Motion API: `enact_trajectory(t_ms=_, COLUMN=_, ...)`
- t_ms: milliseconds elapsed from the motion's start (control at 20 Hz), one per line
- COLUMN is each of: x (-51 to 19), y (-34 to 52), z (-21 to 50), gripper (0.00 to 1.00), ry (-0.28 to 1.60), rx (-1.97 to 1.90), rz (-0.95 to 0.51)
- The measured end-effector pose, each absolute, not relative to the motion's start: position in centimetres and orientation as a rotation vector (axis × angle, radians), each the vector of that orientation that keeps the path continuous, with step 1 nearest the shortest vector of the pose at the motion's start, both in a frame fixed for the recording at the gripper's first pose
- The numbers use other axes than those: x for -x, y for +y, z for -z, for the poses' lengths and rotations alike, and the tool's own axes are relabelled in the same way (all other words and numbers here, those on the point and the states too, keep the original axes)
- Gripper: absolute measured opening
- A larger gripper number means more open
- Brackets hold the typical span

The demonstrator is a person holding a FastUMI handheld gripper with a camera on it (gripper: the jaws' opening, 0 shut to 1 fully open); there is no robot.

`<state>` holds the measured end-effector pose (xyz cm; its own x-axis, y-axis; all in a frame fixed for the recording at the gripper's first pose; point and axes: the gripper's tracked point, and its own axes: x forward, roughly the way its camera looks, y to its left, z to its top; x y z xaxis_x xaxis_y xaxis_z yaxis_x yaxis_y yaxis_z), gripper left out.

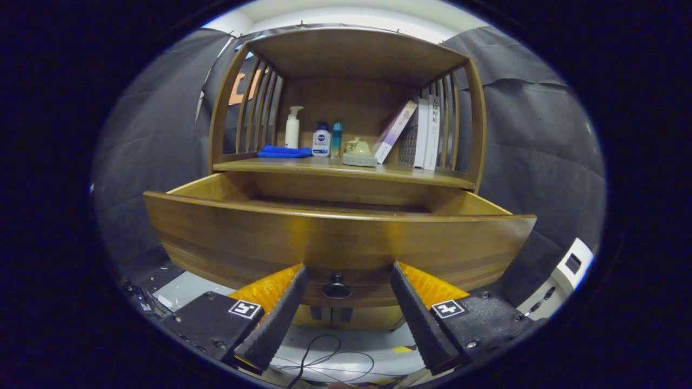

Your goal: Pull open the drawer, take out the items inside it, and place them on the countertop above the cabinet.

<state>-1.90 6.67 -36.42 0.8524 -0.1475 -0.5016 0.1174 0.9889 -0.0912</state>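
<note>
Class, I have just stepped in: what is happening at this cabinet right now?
A person's hand-held gripper faces a wooden cabinet. Its drawer is already pulled out, and the open fingers sit either side of the dark knob without gripping it. The drawer's inside is hidden behind its front. On the countertop above stand bottles, a blue cloth and books.

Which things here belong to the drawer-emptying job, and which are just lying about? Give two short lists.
Job:
wooden drawer, pulled open; contents hidden by its front
small dark round knob, between the fingers
wooden countertop
gripper, open, gripping nothing

Lying about:
white pump bottle
folded blue cloth
small white bottle with blue cap
slim teal bottle
books
black cable
</note>
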Motion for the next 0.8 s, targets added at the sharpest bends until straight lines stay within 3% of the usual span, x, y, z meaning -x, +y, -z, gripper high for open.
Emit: enact_trajectory(t_ms=800, x=-7.4, y=6.0, z=37.7, gripper=1.00, ry=0.539, rx=0.064, rz=0.144)
